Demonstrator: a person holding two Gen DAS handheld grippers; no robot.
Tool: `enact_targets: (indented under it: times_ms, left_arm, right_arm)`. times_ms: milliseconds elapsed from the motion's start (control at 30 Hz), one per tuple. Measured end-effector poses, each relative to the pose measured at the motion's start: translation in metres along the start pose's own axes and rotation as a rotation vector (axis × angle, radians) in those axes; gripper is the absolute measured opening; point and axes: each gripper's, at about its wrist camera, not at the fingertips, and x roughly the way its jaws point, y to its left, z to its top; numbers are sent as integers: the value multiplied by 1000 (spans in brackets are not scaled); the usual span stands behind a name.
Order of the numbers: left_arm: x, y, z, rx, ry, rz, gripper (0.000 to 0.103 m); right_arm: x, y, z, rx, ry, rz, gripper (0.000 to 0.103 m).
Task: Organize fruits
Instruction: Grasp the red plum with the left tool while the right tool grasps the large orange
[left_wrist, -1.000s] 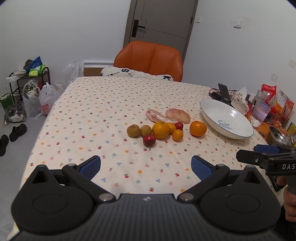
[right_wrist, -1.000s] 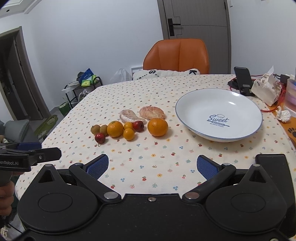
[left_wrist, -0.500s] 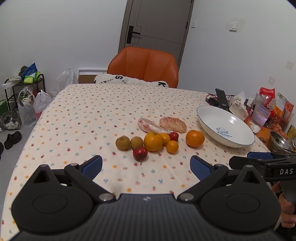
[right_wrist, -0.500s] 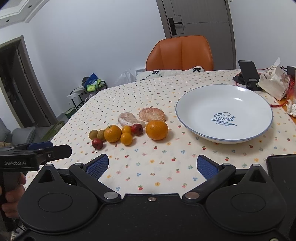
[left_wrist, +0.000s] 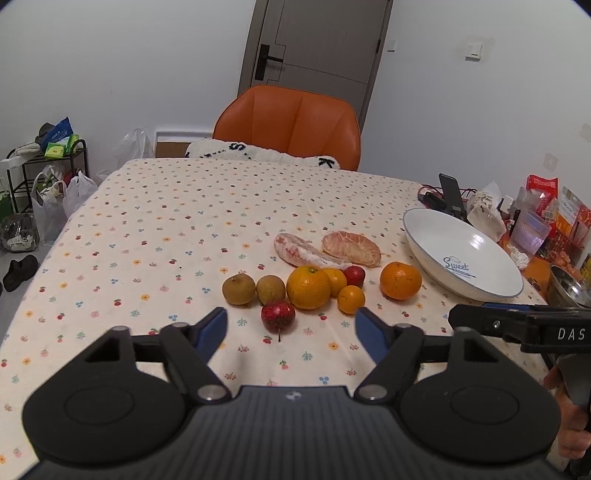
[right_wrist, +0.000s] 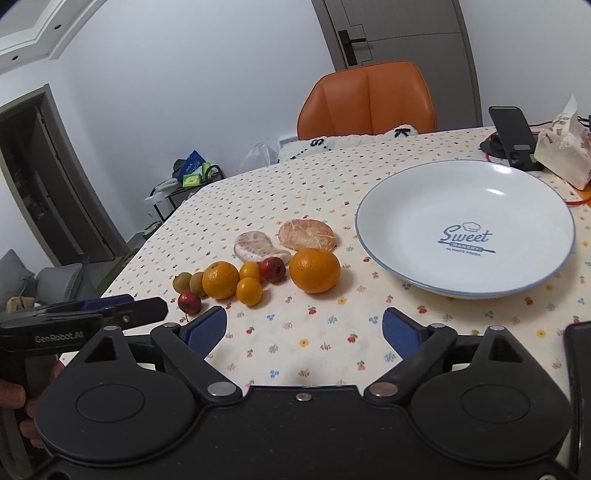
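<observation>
A cluster of fruit lies mid-table on the dotted cloth: two brown fruits (left_wrist: 239, 289), a small red fruit (left_wrist: 277, 316), a large orange (left_wrist: 308, 287), a second orange (left_wrist: 400, 280) (right_wrist: 314, 270), small yellow citrus (left_wrist: 351, 299), another red fruit (left_wrist: 354, 275) and two peeled pomelo pieces (left_wrist: 351, 248). An empty white plate (left_wrist: 480, 291) (right_wrist: 406, 206) marked "Sweet" stands right of them. My left gripper (left_wrist: 291, 328) is open just short of the red fruit. My right gripper (right_wrist: 304, 328) is open, nearer than the fruit and plate.
An orange chair (left_wrist: 291, 125) stands at the far edge. A phone on a stand (right_wrist: 511, 136), a tissue bag (right_wrist: 565, 155), snack packets (left_wrist: 554, 214) and a metal bowl (left_wrist: 567, 291) crowd the right side. A rack with bags (left_wrist: 44, 177) stands on the floor left.
Both grippers have moved forward toward the fruit and plate, which now look larger. The left gripper's fingers stand closer together than before. No fruit has moved.
</observation>
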Motion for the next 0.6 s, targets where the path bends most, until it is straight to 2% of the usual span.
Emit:
enact_targets:
  times_ms: [467,600]
  left_arm:
    - [34,9,2,-33,47,6,49]
    - [42,9,2,-36,62,-2,36]
  right_arm:
    - [33,-4,12,13,20,-5,77]
    - [41,-5,14,18,28,-12,72]
